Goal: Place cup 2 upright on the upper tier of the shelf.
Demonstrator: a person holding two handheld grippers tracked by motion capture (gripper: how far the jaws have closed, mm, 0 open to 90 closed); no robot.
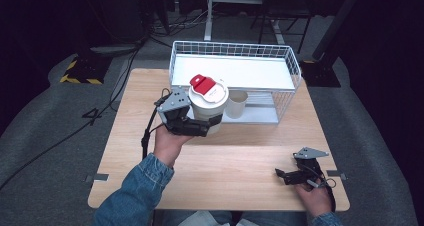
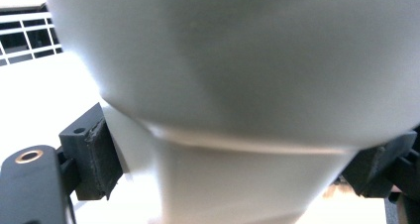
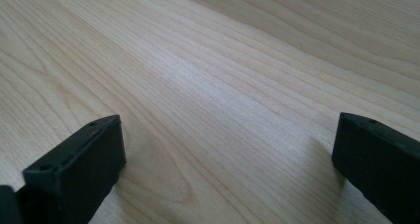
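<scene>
One cup (image 1: 209,102), upright at frame centre, pinched by my left gripper (image 1: 202,127) before the basket (image 1: 295,73); my right gripper (image 1: 283,174) rests spread, lower right.

The hand-held gripper (image 3: 225,159) holds its two black jaws wide apart just above the bare, light wooden table (image 3: 223,75).

Wire basket (image 1: 295,71), small cup (image 1: 236,104), table (image 1: 240,171)
</scene>
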